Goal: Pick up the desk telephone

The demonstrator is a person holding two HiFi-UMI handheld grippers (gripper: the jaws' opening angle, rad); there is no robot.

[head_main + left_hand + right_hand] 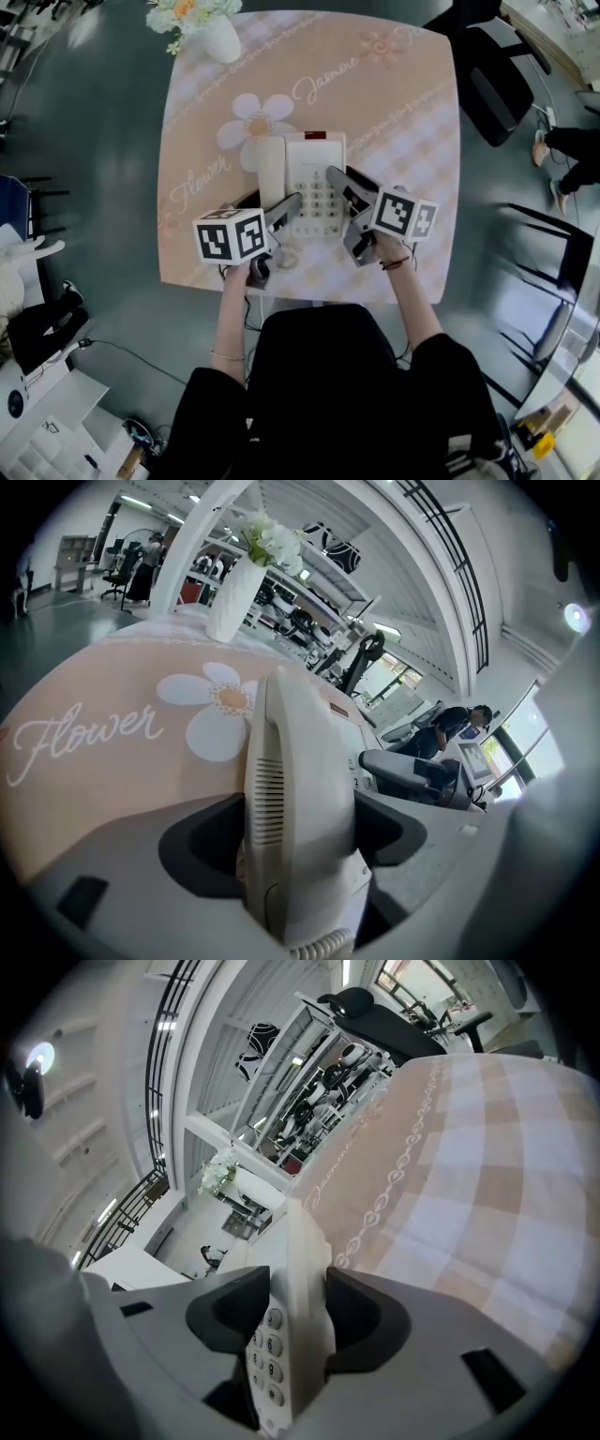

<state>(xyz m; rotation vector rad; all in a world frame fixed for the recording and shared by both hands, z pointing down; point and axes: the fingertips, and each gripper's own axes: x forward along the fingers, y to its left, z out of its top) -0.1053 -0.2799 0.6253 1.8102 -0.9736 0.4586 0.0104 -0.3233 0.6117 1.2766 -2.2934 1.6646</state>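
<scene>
A white desk telephone [317, 178] lies on the pink flowered tablecloth [394, 103], its handset [270, 167] resting along its left side. My left gripper [287, 204] comes in from the near left. In the left gripper view the left gripper [300, 841] is shut, with both dark pads pressing the sides of the handset [300, 780]. My right gripper [339, 187] sits at the telephone's right edge. In the right gripper view the right gripper [298, 1321] is shut on that edge of the telephone [302, 1260], one pad on the keypad [266, 1354] face.
A white vase of flowers [217, 33] stands at the table's far left corner. The coiled cord [286, 255] lies near the front edge. A black chair [492, 80] is at the far right, and a person's feet [562, 155] are beyond it.
</scene>
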